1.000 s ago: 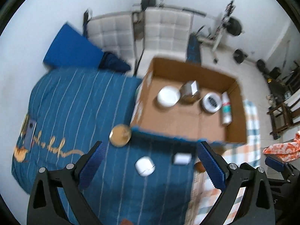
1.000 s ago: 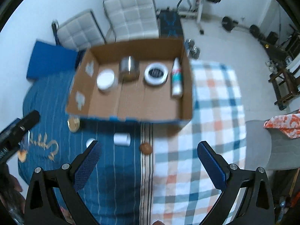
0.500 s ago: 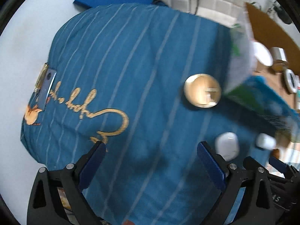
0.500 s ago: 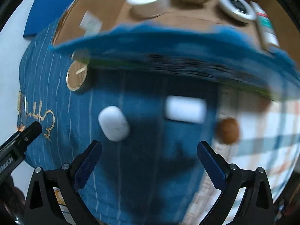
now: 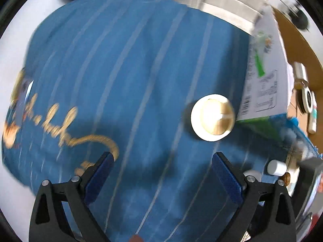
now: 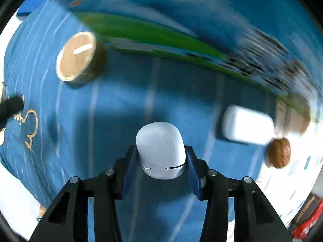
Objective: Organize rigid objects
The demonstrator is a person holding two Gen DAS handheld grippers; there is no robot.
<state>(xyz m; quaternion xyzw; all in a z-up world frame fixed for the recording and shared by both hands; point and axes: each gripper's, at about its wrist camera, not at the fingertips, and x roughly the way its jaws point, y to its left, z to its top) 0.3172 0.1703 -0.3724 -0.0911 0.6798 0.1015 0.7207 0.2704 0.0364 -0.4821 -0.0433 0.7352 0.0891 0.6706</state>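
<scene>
The white earbud case [image 6: 160, 150] is sitting between the pads of the right gripper [image 6: 160, 161], which is squeezing it on both sides. Its long way is running straight out from the gripper, rounded top pointing away and the lid seam near the camera. It is just over the blue striped blanket [image 6: 121, 111].

The left gripper [image 5: 162, 173] is wide open, holding nothing.

Some things are already lying in the cardboard box [image 5: 298, 46]. I think 4 are waiting: this case, the round wooden clock [image 6: 77, 57], the white tube [image 6: 248, 128] and the walnut [image 6: 279, 153].
</scene>
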